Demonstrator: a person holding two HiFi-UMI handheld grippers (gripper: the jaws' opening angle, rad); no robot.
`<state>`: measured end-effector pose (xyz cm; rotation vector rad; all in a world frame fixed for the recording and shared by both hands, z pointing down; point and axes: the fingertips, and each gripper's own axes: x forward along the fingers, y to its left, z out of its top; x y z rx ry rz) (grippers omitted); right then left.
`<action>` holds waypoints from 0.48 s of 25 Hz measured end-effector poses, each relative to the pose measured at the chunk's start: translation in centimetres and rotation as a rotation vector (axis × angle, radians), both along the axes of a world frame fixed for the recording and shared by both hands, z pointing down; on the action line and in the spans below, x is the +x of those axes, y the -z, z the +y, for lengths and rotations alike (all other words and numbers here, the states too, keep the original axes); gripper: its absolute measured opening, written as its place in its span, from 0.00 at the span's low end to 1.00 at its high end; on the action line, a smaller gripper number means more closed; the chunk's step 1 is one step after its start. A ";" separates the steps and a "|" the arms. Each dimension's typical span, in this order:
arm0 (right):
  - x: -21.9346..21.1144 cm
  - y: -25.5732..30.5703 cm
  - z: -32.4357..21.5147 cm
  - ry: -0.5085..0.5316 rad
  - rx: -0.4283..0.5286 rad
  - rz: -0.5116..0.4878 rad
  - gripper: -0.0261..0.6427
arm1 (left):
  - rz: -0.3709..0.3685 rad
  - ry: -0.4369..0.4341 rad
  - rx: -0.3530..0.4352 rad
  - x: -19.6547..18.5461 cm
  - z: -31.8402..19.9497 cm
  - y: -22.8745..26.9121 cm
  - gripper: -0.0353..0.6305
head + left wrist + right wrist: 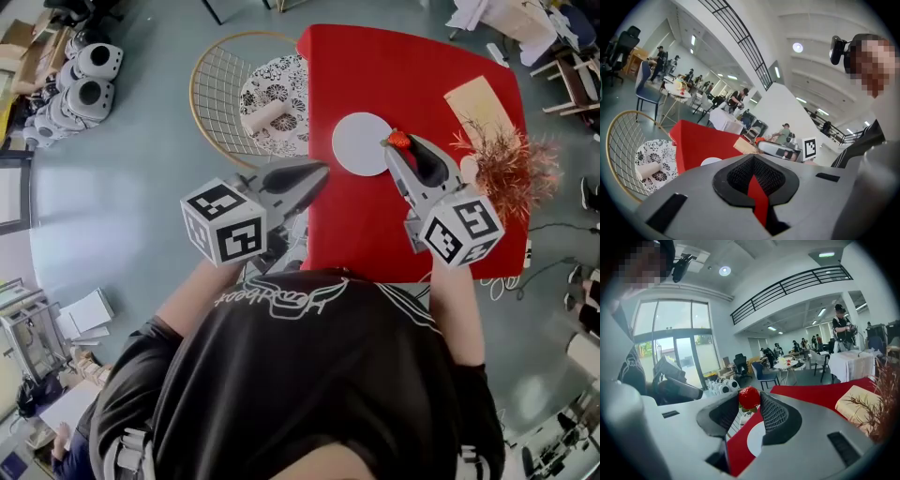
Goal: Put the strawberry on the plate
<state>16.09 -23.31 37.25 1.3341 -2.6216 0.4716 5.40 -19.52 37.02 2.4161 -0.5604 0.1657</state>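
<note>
The red strawberry [399, 139] [748, 397] is pinched at the tips of my right gripper [397, 142] [749, 399], which is shut on it above the red table [412, 75]. It hangs just past the right rim of the round white plate [361, 143] [756, 439]. My left gripper [319, 172] [751, 174] is shut with nothing in it, its tips at the table's left edge, left of the plate [710, 161].
A gold wire chair [230, 94] with a patterned cushion and a roll on it stands left of the table. A tan pad [478, 103] and a dried reddish plant [511, 169] lie at the table's right. People and furniture fill the hall behind.
</note>
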 end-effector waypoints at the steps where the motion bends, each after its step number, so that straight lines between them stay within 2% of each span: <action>1: 0.0 -0.5 -0.6 0.003 0.000 0.027 0.24 | -0.002 0.010 -0.004 -0.2 -0.2 0.0 0.06; 12: -1.6 -9.0 -5.1 0.105 -0.049 0.315 0.24 | -0.018 0.104 -0.075 -1.9 -0.9 -2.0 0.06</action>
